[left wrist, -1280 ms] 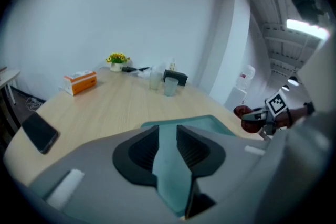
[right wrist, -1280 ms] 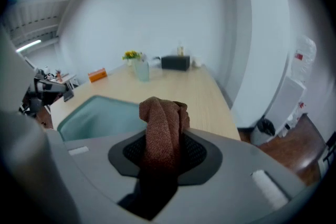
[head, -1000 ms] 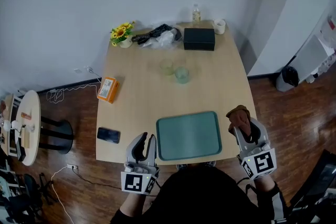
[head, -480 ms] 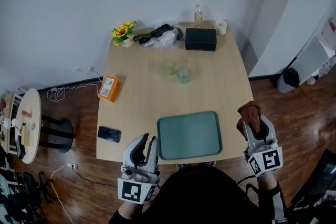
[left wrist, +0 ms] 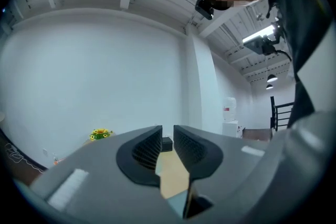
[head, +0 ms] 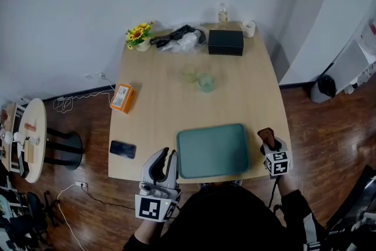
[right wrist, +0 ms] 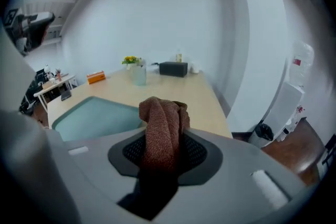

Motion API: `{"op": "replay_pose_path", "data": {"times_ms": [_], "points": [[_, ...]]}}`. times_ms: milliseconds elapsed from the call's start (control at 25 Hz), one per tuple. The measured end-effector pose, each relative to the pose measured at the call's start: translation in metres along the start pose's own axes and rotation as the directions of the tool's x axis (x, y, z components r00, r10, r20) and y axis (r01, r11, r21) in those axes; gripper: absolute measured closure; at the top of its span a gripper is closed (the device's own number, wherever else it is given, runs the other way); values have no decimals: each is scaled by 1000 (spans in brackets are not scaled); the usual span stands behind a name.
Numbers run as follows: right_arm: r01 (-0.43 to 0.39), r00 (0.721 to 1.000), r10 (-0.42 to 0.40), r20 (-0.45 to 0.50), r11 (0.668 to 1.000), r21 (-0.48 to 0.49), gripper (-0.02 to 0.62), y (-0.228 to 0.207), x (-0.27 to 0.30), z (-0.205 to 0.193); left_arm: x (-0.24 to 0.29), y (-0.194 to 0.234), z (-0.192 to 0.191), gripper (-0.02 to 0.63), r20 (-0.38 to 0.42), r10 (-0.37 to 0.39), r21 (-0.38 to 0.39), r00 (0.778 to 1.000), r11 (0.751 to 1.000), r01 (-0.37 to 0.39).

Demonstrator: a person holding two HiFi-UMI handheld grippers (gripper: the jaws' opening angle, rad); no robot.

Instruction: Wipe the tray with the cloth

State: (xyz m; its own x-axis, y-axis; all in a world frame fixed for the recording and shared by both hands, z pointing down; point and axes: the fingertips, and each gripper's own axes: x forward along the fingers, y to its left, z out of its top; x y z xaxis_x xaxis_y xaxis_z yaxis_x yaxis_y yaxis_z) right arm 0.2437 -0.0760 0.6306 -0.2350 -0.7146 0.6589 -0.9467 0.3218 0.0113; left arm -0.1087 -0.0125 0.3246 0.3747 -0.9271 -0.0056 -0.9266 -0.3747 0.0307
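Teal rectangular plastic tray (head: 212,150) lies flat at the near edge of the light wooden table (head: 158,103). Left gripper (head: 165,154), just left of it: the jaws have just been closing, a narrow gap remains, and nothing is between them. Right gripper (head: 269,143), just right of it: jaws clamped on the brown knitted cloth (head: 266,133), apparently clear of the tray.

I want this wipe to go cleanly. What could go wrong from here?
1. The cloth is a narrow bunch in the jaws of the right gripper, so the jaws may scrape the tray.
2. The tray lies unheld at the front edge of the table; a wiping push might slide it off.
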Motion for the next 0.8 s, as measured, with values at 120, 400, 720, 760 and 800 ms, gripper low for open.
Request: {"op": "replay_pose_path", "data": {"times_ms": [120,400,720,760,800], "points": [[-3,992,0,-128,1000,-24,471,5,24,-42,2,-5,-4,557,-15,-15,-19,1000,1000,15],[-43,985,58,-160,995,94,459,4,36,-63,5,-7,-7,560,-8,-15,-31,1000,999,15],[-29,994,8,108,981,189,403,-13,-31,24,0,-2,-9,563,-23,-8,-27,1000,1000,7],[-20,986,-11,163,983,184,405,-15,-46,45,0,-1,-10,563,-26,-5,-28,1000,1000,4],[-20,975,-18,220,985,169,416,-14,-60,69,1,-1,-11,565,-27,-4,-31,1000,1000,3]]}}
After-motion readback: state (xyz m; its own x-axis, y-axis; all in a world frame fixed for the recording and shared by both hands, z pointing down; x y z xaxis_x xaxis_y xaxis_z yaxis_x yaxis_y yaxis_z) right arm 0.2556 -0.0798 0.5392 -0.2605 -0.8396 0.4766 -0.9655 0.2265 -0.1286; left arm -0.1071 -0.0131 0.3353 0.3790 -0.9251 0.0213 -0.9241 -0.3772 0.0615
